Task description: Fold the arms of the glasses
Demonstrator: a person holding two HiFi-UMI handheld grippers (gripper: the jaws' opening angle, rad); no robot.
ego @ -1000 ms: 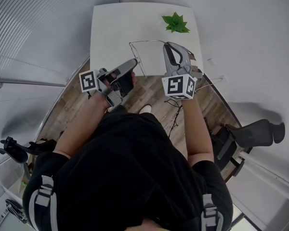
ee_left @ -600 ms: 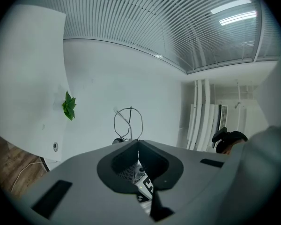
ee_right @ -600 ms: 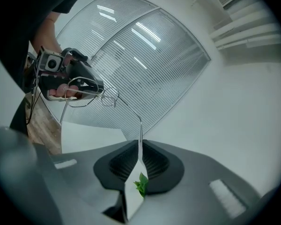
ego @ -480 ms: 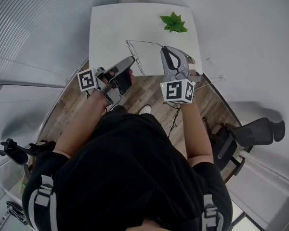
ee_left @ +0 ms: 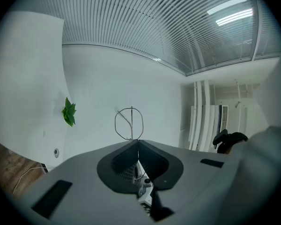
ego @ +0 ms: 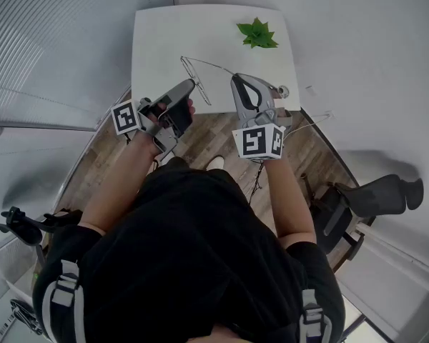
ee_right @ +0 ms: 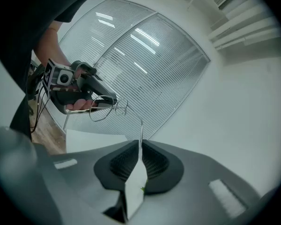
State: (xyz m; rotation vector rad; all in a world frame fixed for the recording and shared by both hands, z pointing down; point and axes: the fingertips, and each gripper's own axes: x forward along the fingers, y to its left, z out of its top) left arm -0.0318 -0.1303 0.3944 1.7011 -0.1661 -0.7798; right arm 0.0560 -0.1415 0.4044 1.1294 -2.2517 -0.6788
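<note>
Thin wire-rimmed glasses (ego: 200,84) hang in the air over the near edge of the white table (ego: 164,41). My left gripper (ego: 191,84) is shut on one lens rim; in the left gripper view the round rim (ee_left: 129,124) stands up just beyond the jaw tips (ee_left: 137,142). My right gripper (ego: 237,77) pinches the end of one thin arm (ee_right: 140,128), and its jaws are closing on it. In the right gripper view the glasses front (ee_right: 102,109) sits at the left gripper (ee_right: 113,100), with the arm running back to my jaws.
A small green plant (ego: 257,34) stands at the table's far right; it also shows in the left gripper view (ee_left: 68,111). Wooden floor with cables (ego: 261,166) lies below. A dark chair (ego: 379,195) stands at the right, and slatted blinds (ego: 50,41) are on the left.
My right gripper has moved left and slightly away from me with the arm in its jaws. The glasses have shifted left with it. The left gripper has barely moved.
</note>
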